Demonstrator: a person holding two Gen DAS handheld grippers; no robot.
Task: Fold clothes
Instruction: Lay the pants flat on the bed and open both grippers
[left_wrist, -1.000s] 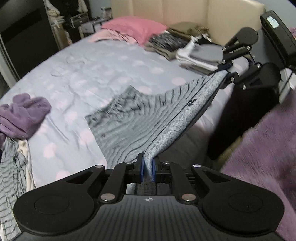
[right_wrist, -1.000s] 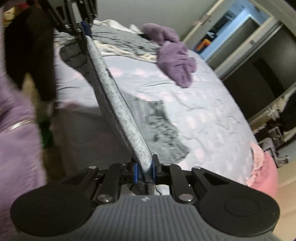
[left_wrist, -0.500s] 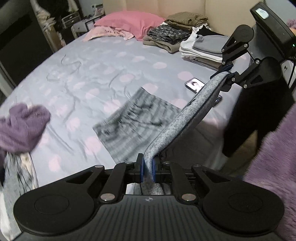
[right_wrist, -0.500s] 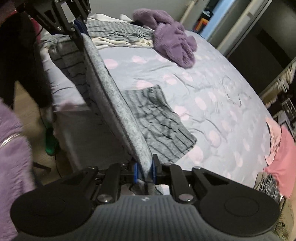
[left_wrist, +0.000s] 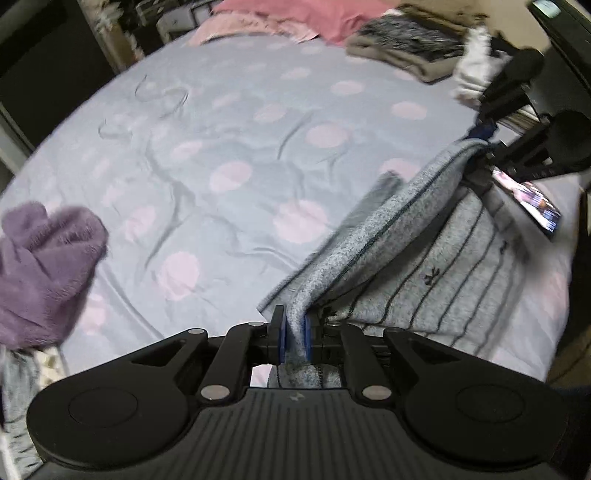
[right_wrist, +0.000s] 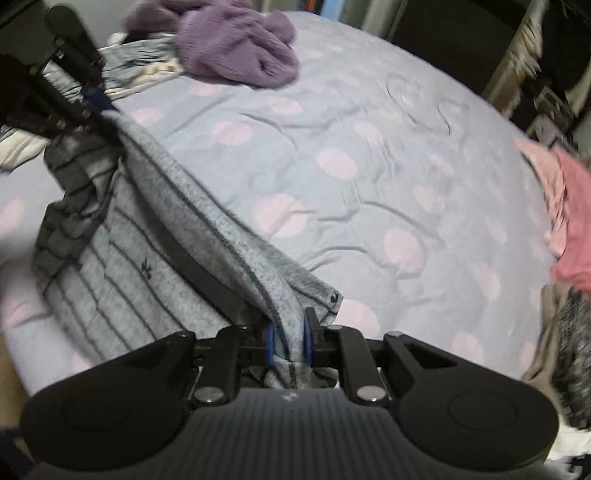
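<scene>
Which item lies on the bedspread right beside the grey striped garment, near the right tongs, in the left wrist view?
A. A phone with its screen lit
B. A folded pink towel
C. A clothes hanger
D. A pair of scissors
A: a phone with a lit screen lies on the bedspread at the edge of the grey striped garment, just below the right tongs.

Each camera sits just behind its own fingers, low and close over the bed (left_wrist: 236, 155). The left view faces the pillows and a phone (left_wrist: 526, 201); the right view faces the opposite way. Both share the striped garment (left_wrist: 436, 269) and purple fleece (right_wrist: 236, 48).
</scene>
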